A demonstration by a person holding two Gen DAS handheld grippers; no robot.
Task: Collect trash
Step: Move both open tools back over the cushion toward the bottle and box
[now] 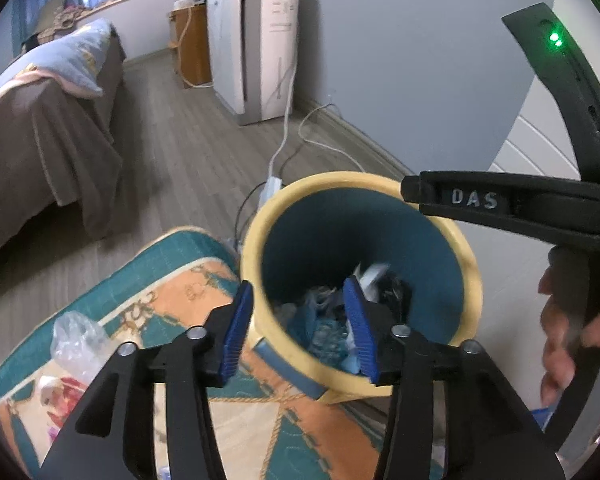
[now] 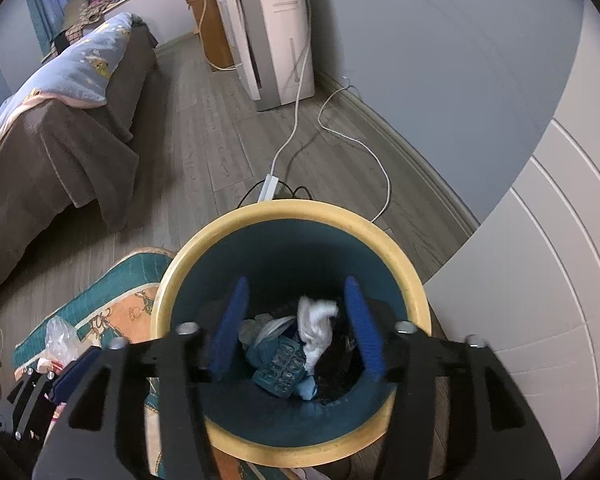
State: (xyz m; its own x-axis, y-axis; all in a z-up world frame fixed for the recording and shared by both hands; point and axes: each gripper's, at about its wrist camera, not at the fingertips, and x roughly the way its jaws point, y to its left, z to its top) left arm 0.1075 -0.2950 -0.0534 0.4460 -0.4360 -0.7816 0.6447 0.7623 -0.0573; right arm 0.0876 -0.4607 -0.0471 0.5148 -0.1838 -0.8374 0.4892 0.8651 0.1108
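Observation:
A round bin with a yellow rim (image 1: 474,280) (image 2: 288,210) and dark teal inside stands on the floor by a patterned mat. It holds trash: a white crumpled tissue (image 2: 316,326), a blister pack (image 2: 282,370) and dark bits. My left gripper (image 1: 300,328) is open and empty, its jaws straddling the bin's near-left rim. My right gripper (image 2: 296,326) is open and empty, right above the bin's mouth. The right gripper's body (image 1: 512,204) shows over the bin's far rim in the left wrist view. A clear plastic bag (image 1: 78,340) (image 2: 60,338) lies on the mat.
The teal and orange mat (image 1: 204,292) (image 2: 120,296) lies left of the bin. A bed with a brown cover (image 1: 40,140) (image 2: 60,152) is at left. A white appliance (image 1: 256,44) (image 2: 272,28), a power strip with cables (image 2: 270,186) and a white panelled door (image 2: 540,280) stand nearby.

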